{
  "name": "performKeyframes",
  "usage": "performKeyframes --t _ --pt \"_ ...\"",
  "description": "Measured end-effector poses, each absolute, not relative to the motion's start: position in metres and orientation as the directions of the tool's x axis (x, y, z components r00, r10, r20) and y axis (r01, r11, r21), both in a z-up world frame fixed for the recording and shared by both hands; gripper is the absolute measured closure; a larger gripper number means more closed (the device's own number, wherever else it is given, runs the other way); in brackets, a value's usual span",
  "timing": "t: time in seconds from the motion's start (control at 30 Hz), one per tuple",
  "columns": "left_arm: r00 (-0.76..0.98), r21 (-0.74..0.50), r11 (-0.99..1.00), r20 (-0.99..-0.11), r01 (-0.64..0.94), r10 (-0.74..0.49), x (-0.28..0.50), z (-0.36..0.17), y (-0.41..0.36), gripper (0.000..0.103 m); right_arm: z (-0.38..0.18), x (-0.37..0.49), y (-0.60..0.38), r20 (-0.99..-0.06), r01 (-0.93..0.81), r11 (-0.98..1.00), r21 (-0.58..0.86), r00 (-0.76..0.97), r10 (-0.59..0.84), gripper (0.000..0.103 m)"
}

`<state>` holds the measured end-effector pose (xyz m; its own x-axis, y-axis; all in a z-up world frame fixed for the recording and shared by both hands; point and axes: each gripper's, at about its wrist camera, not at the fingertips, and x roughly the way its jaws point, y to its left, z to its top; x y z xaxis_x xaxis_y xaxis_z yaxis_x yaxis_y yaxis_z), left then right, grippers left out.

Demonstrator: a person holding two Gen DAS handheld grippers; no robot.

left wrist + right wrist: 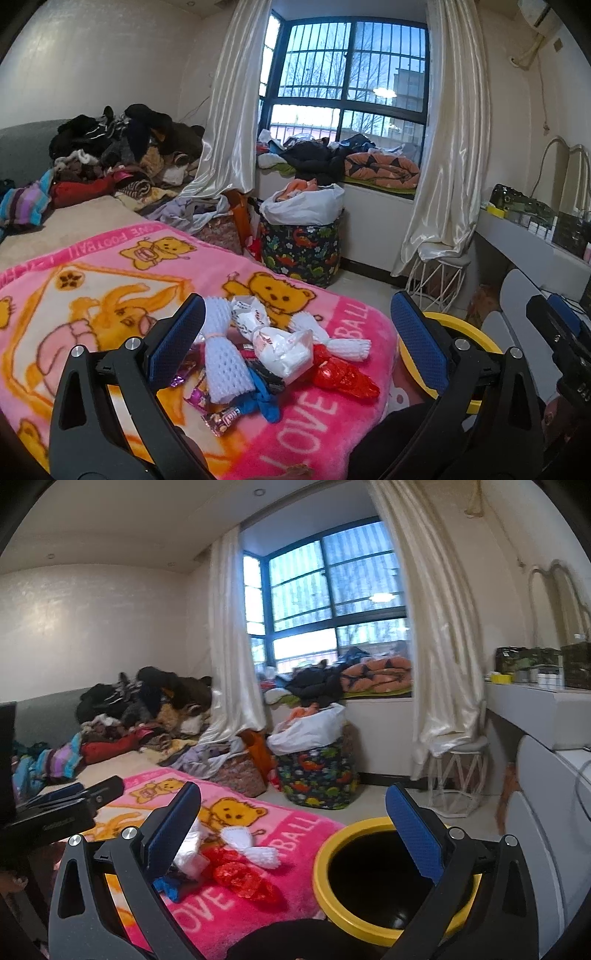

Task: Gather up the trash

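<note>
Hovering over trash pile (280, 362), both tools (295, 332) (295, 827) gape empty.

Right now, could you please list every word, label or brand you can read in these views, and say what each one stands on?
"LOVE" and "BALL": white letters along the pink blanket border.
"FOOTBALL": upside down on the blanket's far border, left wrist view.
Snack wrapper: print too small and blurred to read.
White printed wrapper: red print unreadable.
Boxes on the vanity shelf: labels too small.
</note>
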<state>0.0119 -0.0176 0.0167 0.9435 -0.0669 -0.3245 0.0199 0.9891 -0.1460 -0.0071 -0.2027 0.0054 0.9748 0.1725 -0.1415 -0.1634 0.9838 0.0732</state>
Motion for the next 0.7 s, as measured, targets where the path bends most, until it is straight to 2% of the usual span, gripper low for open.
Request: performKeyframes --t 0.7 --pt "0.928 -0.161 0.969 -0.354 -0.186 0.119 0.045 0.018 0.059 0.011 0.008 0.076 -0.137 -0.32 -0.451 0.889 0.084 0.832 0.452 0.006"
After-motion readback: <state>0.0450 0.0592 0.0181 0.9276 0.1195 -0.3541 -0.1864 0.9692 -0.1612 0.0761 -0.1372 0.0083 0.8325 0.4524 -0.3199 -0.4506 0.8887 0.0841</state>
